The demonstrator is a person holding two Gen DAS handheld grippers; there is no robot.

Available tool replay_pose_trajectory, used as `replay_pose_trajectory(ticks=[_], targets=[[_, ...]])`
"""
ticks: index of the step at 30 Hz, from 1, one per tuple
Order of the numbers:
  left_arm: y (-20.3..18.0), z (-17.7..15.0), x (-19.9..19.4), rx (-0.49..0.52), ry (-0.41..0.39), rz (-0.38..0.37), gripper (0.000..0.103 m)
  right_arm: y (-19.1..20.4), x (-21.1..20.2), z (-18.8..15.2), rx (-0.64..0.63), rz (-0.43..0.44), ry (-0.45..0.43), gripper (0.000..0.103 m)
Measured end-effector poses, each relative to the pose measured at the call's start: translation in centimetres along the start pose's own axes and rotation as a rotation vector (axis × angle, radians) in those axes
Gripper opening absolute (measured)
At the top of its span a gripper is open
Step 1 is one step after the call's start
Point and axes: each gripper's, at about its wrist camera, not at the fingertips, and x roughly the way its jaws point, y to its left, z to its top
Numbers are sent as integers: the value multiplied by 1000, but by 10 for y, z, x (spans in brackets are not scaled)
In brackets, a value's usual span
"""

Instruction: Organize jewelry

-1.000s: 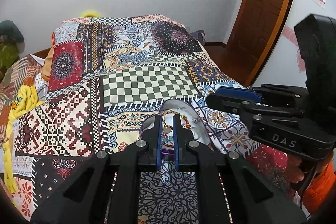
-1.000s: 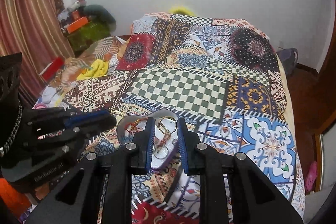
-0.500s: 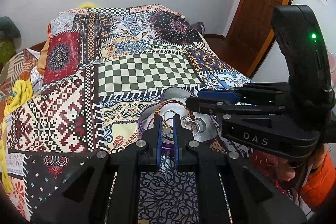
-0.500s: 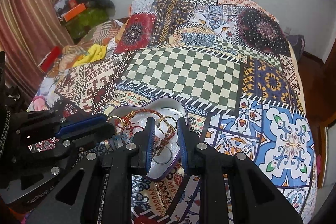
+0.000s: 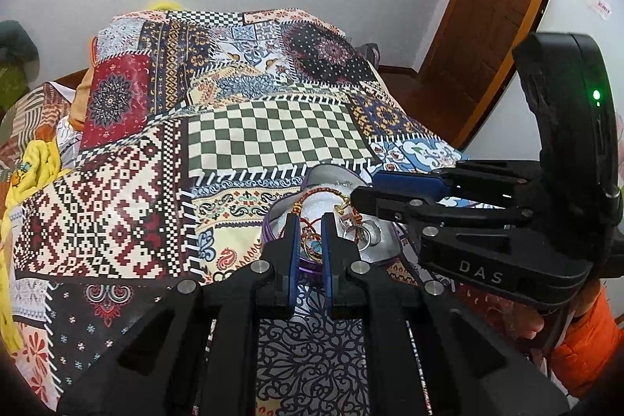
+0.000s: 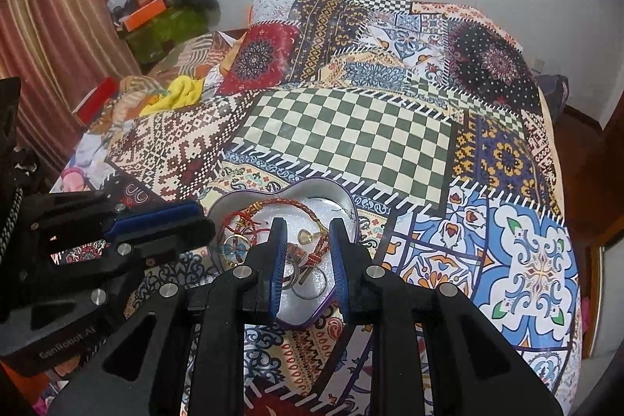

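The right wrist view alone shows the heart-shaped tin (image 6: 288, 205) whole, on the quilt's (image 6: 351, 139) near edge, jewelry inside, under the right gripper (image 6: 306, 252), now wider; left gripper (image 5: 311, 240) narrow, empty.

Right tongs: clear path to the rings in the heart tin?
Probably yes. The right tongs stand open just above the lidless heart tin, over the rings; the left tongs sit off to one side.
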Motion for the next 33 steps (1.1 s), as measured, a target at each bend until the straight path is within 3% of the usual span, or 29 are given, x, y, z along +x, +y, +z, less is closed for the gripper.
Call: replay_pose_trajectory(ticks=[8, 14, 19, 21, 25, 27, 29, 33], targets=[[-7, 12, -46, 6, -99, 19, 8, 10, -50, 4, -5, -34, -118, 21], [-24, 23, -105, 17, -244, 31, 9, 30, -123, 4, -25, -65, -309, 21], [-49, 21, -163, 55, -405, 93, 12, 54, -188, -7, -35, -111, -490, 21], [-64, 16, -185, 84, -475, 134, 18, 64, -213, -16, -30, -138, -564, 21], [-82, 4, -219, 93, -575, 149, 48, 78, -243, -30, -7, -190, -667, 21], [-88, -2, -233, 82, -614, 155, 58, 84, -257, -38, 7, -204, -716, 27], [-91, -7, -244, 69, -644, 160, 71, 88, -266, -46, 16, -227, -756, 53], [-93, -17, -260, 49, -706, 197, 93, 100, -272, -55, 17, -305, -808, 76]])
